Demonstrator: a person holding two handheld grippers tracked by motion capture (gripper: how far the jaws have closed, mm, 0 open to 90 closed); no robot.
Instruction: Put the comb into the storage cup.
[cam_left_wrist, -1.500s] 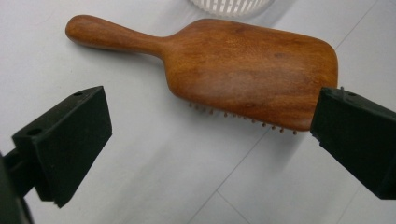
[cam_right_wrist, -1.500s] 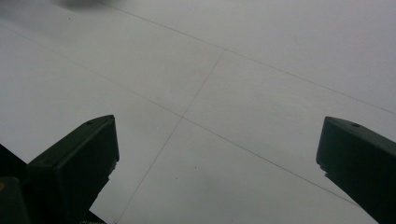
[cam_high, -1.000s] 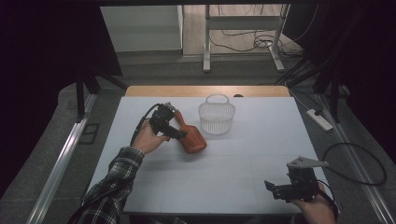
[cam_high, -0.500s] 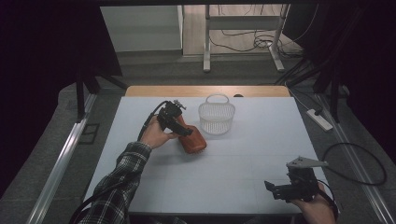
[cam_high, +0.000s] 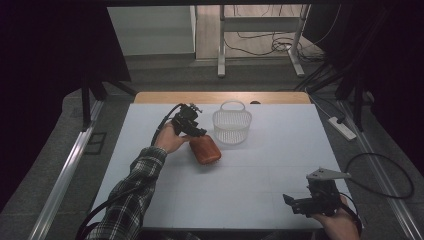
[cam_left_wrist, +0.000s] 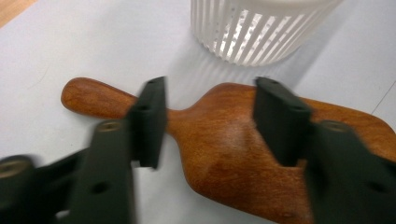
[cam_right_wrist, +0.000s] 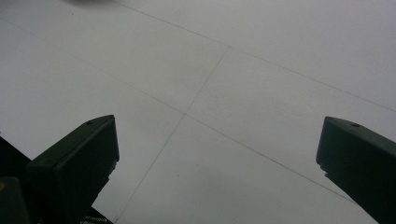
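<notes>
Left gripper (cam_left_wrist: 208, 123) spread over the board (cam_left_wrist: 243, 154), which lies flat on the counter (cam_high: 260, 200) beside the basket (cam_high: 232, 127). Risk: jaws closing on the tapered neck slip off.

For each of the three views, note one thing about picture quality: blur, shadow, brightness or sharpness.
High view: dark surroundings, the table evenly lit. Left gripper view: the left gripper is smeared by motion blur near the lens, the wooden board is slightly soft, and the white basket casts a striped shadow. Right gripper view: dim, grey, with faint surface lines sharp.
</notes>
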